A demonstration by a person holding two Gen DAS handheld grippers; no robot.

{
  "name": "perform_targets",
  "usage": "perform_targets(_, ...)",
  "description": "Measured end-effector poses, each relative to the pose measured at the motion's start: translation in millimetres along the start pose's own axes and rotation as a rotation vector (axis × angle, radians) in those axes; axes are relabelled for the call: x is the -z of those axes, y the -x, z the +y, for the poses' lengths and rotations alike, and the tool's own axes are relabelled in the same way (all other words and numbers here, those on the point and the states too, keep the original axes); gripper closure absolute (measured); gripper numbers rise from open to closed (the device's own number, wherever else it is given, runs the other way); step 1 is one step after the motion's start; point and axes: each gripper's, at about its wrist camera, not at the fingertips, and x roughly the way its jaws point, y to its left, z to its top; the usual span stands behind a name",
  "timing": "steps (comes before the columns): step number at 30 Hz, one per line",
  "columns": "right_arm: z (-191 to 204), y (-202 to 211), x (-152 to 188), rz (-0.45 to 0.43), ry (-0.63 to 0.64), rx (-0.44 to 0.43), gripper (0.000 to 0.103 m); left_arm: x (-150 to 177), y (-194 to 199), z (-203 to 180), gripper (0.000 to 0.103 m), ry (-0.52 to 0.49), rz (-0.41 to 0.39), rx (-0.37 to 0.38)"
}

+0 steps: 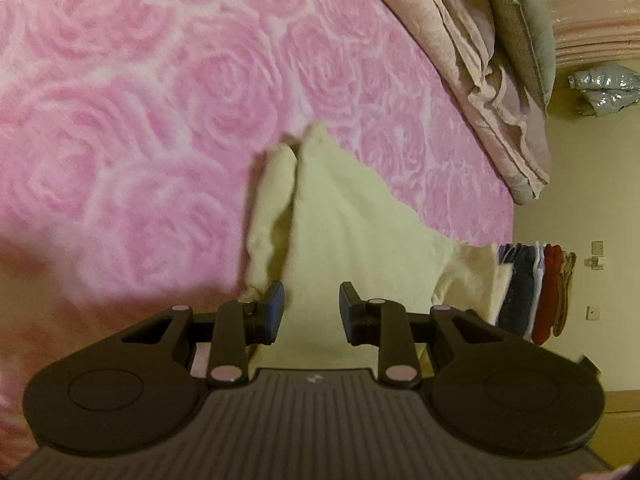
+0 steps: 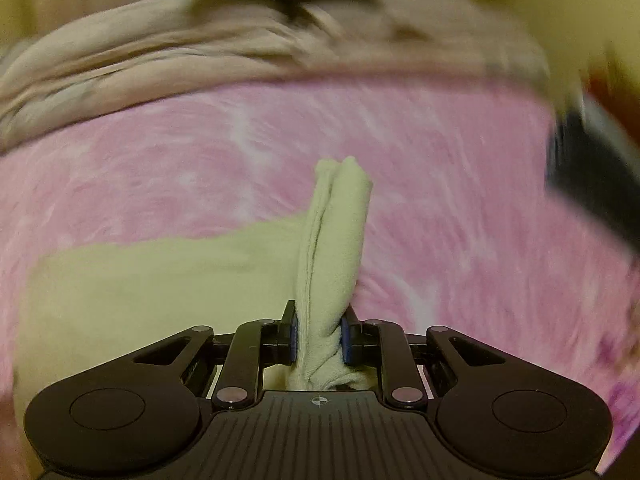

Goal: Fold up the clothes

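A pale yellow garment point(image 1: 344, 224) lies on a pink rose-patterned bedspread point(image 1: 140, 120). In the left wrist view my left gripper point(image 1: 311, 312) is open just above the garment, nothing between its pads. In the right wrist view my right gripper point(image 2: 319, 338) is shut on a bunched fold of the same pale yellow garment point(image 2: 332, 248), which stands up between the pads while the rest spreads out to the left. The view is motion-blurred. A dark shape at the right edge point(image 2: 588, 168) looks like the other gripper.
Folded beige bedding point(image 1: 472, 60) and a pillow point(image 1: 520, 24) lie at the bed's far side. Stacked clothes point(image 1: 536, 292) stand beyond the bed edge, with a silvery jacket point(image 1: 604, 92) on the floor. The beige bedding point(image 2: 200, 52) also fills the top of the right wrist view.
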Motion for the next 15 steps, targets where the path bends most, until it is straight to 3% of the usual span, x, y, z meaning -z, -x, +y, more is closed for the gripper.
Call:
perform_targets(3, 83.9, 12.7, 15.7, -0.05, 0.149, 0.006, 0.085, -8.5, 13.3, 13.0, 0.079, 0.011, 0.006, 0.007)
perform_targets(5, 130.1, 3.7, 31.8, -0.028, 0.208, -0.017, 0.084, -11.8, 18.3, 23.9, 0.079, 0.02, 0.017, 0.003)
perform_targets(7, 159.8, -16.6, 48.0, 0.033, 0.241, -0.026, 0.076, -14.8, 21.3, 34.3, 0.079, 0.027, 0.029, -0.008)
perform_targets(9, 173.1, -32.9, 59.5, 0.085, 0.263, -0.07, 0.048, -15.7, 22.9, 41.6, 0.079, 0.035, 0.035, -0.018)
perform_targets(10, 174.6, -34.6, 61.1, 0.088, 0.262, -0.09, 0.04, -15.7, 23.4, 44.3, 0.079, 0.038, 0.035, -0.019)
perform_targets(12, 165.2, -32.6, 56.8, 0.09, 0.222, -0.161, 0.032, -14.2, 21.6, 46.9, 0.079, 0.04, 0.039, -0.014)
perform_targets(15, 133.8, -20.1, 47.0, 0.111, 0.124, -0.299, 0.032, -11.0, 16.7, 44.8, 0.079, 0.049, 0.047, -0.001)
